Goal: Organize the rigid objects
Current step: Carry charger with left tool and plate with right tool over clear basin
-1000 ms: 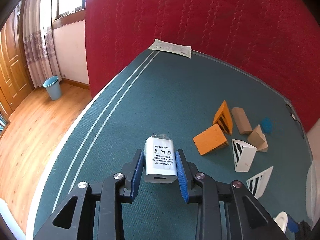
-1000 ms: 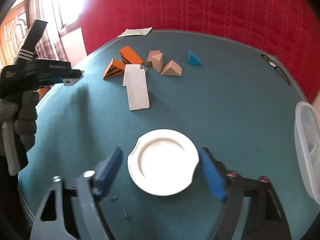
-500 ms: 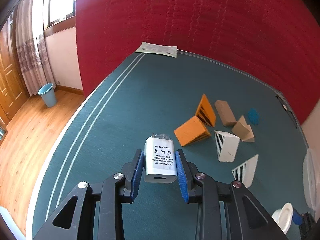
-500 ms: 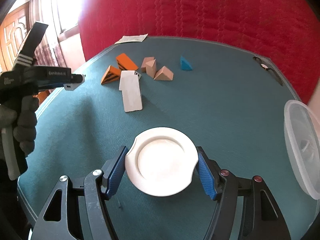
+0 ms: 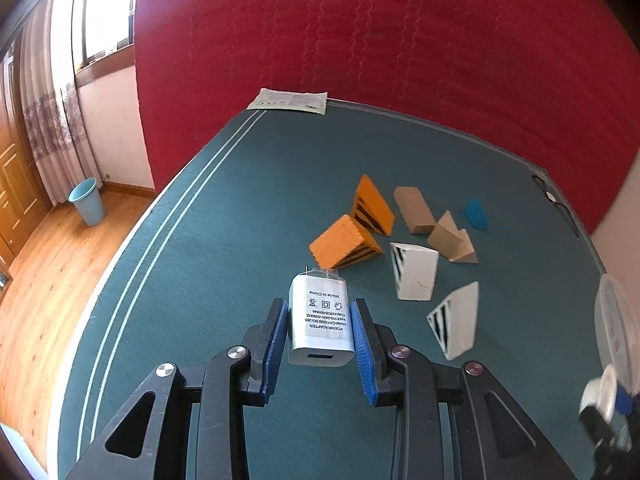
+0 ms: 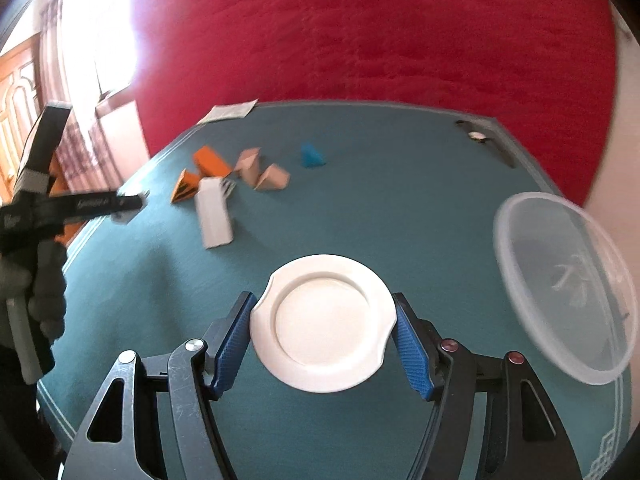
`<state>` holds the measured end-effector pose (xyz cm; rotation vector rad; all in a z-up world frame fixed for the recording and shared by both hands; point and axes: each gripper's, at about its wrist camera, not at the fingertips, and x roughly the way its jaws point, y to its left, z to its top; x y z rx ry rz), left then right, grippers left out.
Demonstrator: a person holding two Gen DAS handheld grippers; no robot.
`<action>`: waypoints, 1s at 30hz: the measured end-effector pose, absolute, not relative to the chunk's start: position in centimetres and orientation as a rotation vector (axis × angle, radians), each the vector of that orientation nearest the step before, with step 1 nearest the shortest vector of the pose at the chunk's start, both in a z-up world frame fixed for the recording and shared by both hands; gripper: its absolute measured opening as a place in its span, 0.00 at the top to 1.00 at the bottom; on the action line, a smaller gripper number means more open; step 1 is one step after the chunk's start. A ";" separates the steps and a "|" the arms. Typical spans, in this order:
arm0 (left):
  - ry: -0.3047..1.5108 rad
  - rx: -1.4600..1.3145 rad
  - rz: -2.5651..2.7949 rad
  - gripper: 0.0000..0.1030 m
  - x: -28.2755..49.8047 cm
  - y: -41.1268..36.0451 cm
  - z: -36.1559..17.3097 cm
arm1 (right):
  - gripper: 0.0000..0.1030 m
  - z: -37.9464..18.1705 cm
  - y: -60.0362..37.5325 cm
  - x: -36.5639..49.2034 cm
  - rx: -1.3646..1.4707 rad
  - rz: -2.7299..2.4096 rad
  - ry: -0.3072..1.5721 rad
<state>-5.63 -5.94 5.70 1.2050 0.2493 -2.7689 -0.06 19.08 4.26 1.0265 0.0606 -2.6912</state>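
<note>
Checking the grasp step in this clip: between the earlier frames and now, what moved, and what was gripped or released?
The right gripper, open around the white dish a second ago, has closed onto its rim and carried it toward the clear plastic lid. The left gripper has drifted toward the wedge blocks. Unchanged: its grip on the power adapter, and the blocks' arrangement on the table.

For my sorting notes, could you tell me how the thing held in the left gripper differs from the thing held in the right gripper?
The left gripper holds a power adapter, a small boxy block with printed text; the right gripper holds a white lid, flat, round and unmarked. The adapter needs narrow jaws; the lid spreads them wide. Both are white, rigid, and clamped between blue pads above the green table.
</note>
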 end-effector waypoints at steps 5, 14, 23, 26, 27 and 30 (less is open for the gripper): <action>0.239 1.196 -2.800 0.67 -5.0 -4.8 6.3 | 0.34 5.4 22.2 -0.4 0.999 -2.774 -0.002; 0.217 1.197 -2.846 0.67 -4.2 -2.7 6.9 | 0.34 5.6 27.8 -0.9 1.009 -2.910 -0.070; 0.199 1.202 -2.883 0.67 -3.8 -0.6 7.3 | 0.34 5.1 34.3 -1.8 1.030 -3.071 -0.128; 0.188 1.207 -2.893 0.67 -3.8 0.3 7.4 | 0.34 4.4 36.3 -2.9 1.061 -3.114 -0.121; 0.183 1.209 -2.896 0.67 -3.7 0.5 7.4 | 0.34 4.3 36.7 -3.0 1.068 -3.116 -0.124; 0.167 1.218 -2.903 0.67 -3.8 1.3 7.4 | 0.34 3.5 38.1 -3.7 1.099 -3.120 -0.132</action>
